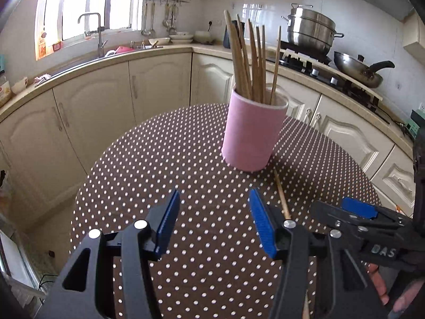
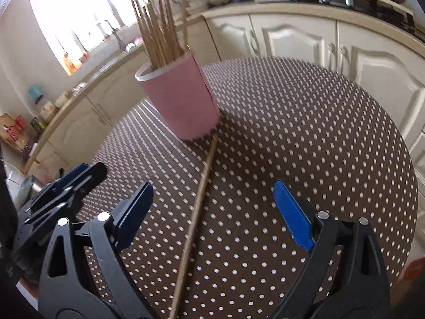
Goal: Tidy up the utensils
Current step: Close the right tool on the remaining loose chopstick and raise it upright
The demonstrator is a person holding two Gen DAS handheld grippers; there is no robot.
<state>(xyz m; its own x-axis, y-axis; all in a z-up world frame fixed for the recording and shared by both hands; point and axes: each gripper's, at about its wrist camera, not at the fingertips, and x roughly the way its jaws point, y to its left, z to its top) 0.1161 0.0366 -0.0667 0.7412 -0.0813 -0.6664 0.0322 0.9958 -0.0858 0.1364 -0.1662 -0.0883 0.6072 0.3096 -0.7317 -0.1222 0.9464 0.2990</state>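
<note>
**On the dotted table: one chopstick loose, both grippers spread and empty**

On the round table, covered in brown cloth with white dots, stands a pink holder, upright, beyond both grippers. Bundle of wooden chopsticks stands inside it, leaning slightly, tips well above the rim.

Left gripper: jaws spread wide, blue ribbed pads facing each other across bare cloth. Nothing between them, nothing touching either pad. Holder sits ahead and a little to the right of the gap.

Right gripper: jaws also spread wide, wider than the chopstick by a large margin. One loose chopstick lies flat on the cloth and runs through the gap between the pads, nearer the left pad than the right, touching neither as far as the right wrist view shows. Its far end reaches the base of the pink holder; whether it actually touches the base, cannot tell. Its near end passes out of view under the gripper body.

Left wrist view: same loose chopstick shows as a short length beside the right finger of the left gripper, running from near the holder's foot toward the camera. Right gripper's body enters at lower right, close beside the left gripper, with part of a hand visible beneath it.

Background: cream kitchen cabinets, a steel steamer pot and a wok on the stove.
</note>
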